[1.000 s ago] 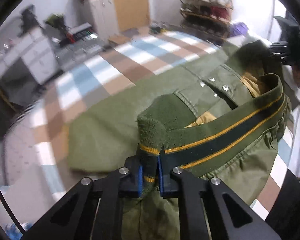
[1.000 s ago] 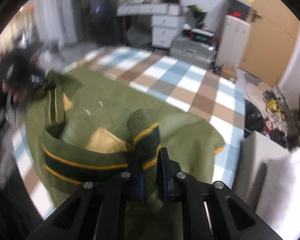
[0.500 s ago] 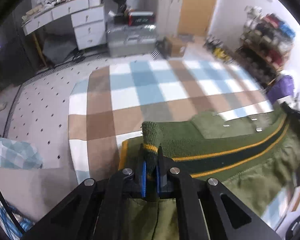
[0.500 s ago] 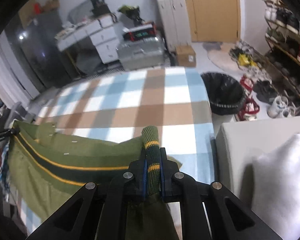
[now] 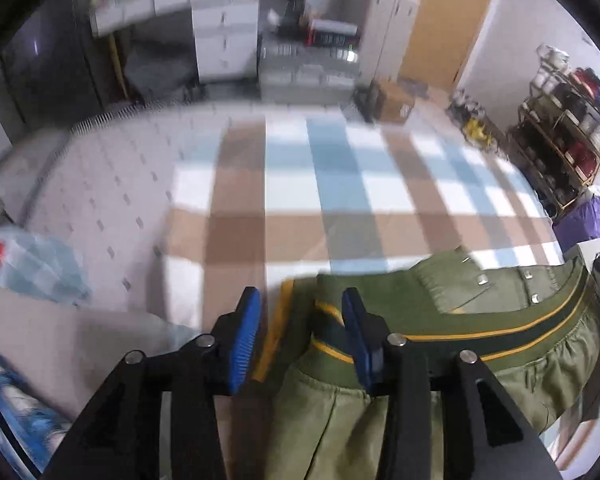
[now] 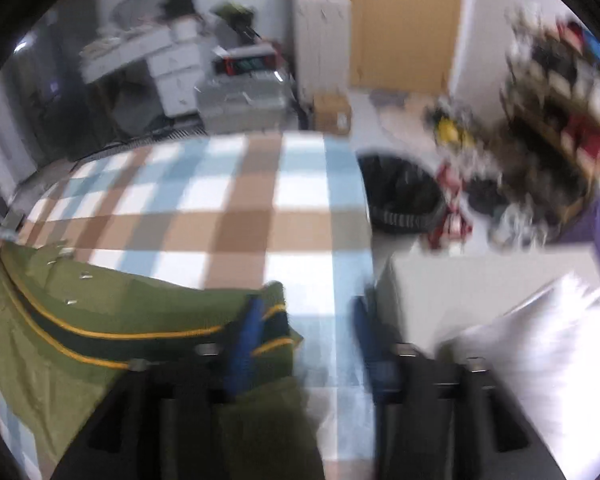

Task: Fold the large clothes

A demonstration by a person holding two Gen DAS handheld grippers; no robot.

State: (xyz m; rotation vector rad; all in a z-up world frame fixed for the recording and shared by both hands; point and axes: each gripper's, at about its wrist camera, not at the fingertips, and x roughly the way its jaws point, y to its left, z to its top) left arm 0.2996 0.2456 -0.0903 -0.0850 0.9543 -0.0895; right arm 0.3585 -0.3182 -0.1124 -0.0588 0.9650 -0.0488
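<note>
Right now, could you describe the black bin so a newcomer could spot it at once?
Find the checked blanket of blue, brown and white squares. Follow its right edge to the floor: the black bin stands there, just left of the scattered shoes. It is the only round, dark, open-topped container nearby.

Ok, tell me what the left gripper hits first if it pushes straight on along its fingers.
Probably the olive-green jacket's striped knit hem, lying between the opening left gripper's blue pads; under it, the checked blanket. Depth is unclear.
</note>
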